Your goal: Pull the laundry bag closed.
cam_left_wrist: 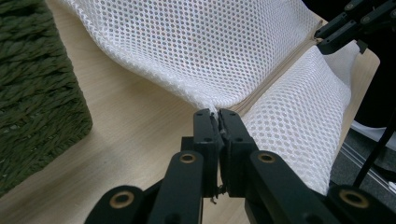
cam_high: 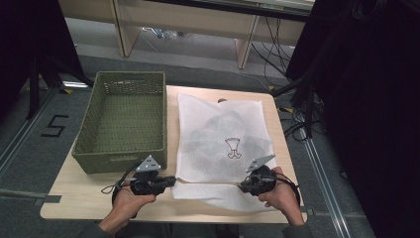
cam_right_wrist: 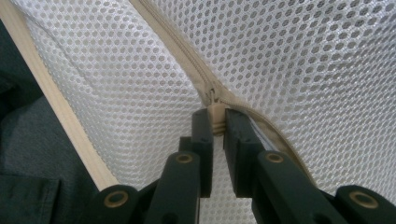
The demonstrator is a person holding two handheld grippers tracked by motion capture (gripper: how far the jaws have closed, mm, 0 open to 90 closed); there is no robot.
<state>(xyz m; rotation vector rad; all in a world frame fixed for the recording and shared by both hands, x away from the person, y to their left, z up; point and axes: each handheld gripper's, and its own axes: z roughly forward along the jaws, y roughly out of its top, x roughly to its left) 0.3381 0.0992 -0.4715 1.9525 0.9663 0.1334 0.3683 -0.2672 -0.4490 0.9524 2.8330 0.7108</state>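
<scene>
Mesh bag [cam_high: 223,144] between left tongs [cam_high: 171,181] and right tongs [cam_high: 242,186], zipper-edge pinched.

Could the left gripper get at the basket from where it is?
Probably not yet: the left gripper is shut on the mesh bag's corner. The basket stands close beside it, nothing between, so letting go would free it.

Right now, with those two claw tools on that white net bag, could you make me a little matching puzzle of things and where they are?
Things:
1. left gripper
2. right gripper
3. green basket
4. mesh bag

Places or states:
A. empty, on the table's left part
B. shut on the zipper pull
C. lying flat right of the basket, dark cloth inside
D. shut on the bag's zipper end

Pairs: 1-D, 2-B, 3-A, 4-C
</scene>
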